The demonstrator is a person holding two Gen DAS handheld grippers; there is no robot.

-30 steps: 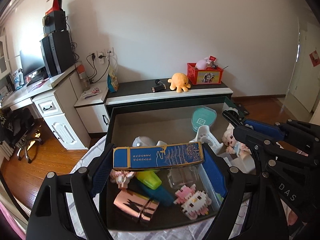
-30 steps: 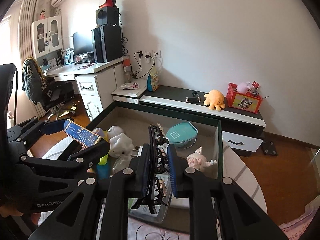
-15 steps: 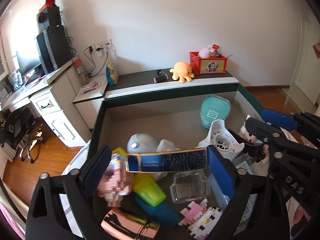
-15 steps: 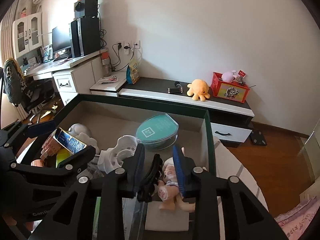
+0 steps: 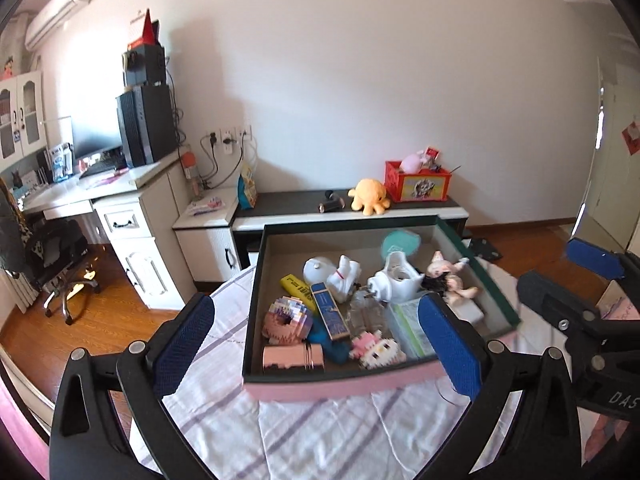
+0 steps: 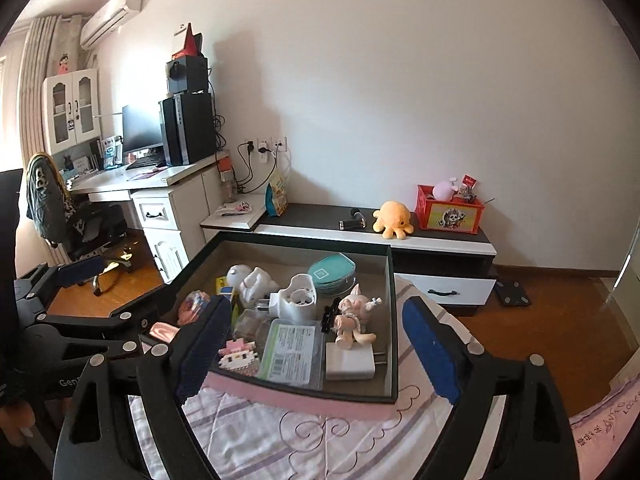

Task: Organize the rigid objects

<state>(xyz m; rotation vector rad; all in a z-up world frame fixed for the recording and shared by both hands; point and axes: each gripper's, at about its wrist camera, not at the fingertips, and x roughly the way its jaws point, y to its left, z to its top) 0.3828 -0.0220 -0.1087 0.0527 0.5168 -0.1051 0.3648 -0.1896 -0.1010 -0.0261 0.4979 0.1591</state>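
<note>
Both claws opening, nothing between them: left claw [image 5: 318, 338] and right claw [image 6: 316, 344] over the box [image 5: 400, 382].

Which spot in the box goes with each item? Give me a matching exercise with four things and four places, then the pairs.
Things:
1. teal round lid
2. white charger
3. pink metallic cylinder
4. long blue box

Places in the box:
A. near corner on the left gripper's side
B. near corner on the right gripper's side
C. against the far wall
D. lying lengthwise near the middle, beside the yellow box

Pairs: 1-C, 2-B, 3-A, 4-D
</note>
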